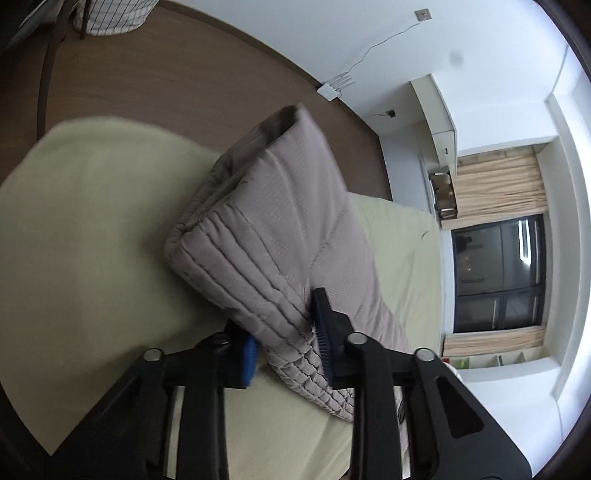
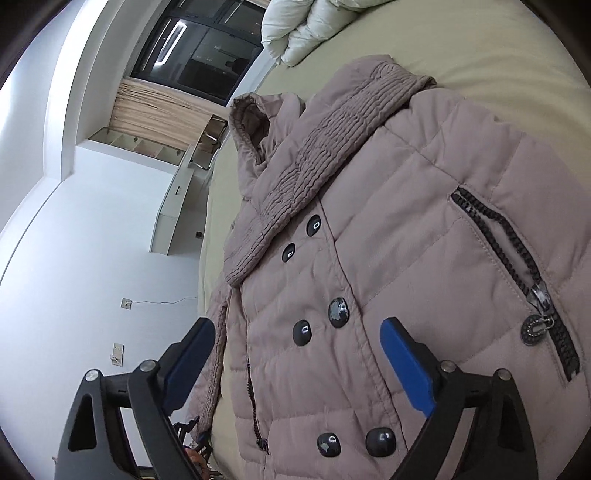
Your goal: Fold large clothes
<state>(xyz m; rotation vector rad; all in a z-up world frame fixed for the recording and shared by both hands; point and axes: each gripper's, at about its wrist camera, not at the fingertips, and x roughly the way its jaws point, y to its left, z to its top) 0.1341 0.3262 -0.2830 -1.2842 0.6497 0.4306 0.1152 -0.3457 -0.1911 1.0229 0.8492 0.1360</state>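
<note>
A taupe quilted puffer jacket lies on a bed with a pale green sheet (image 2: 480,55). In the left wrist view a sleeve (image 1: 280,206) with a ribbed cuff is lifted off the sheet (image 1: 92,229). My left gripper (image 1: 286,332) is shut on the sleeve near the cuff, with blue pads on both sides of the fabric. In the right wrist view the jacket front (image 2: 406,221) shows dark buttons, a ribbed collar and a zip pocket. My right gripper (image 2: 297,356) is open, its jaws held wide apart just above the buttoned front.
A cream duvet (image 2: 306,29) is bunched at the far end of the bed. A brown wood floor (image 1: 166,81) lies beyond the bed edge, with a checked basket (image 1: 110,16). White walls, a shelf unit (image 1: 439,129) and a dark window (image 1: 498,273) surround the bed.
</note>
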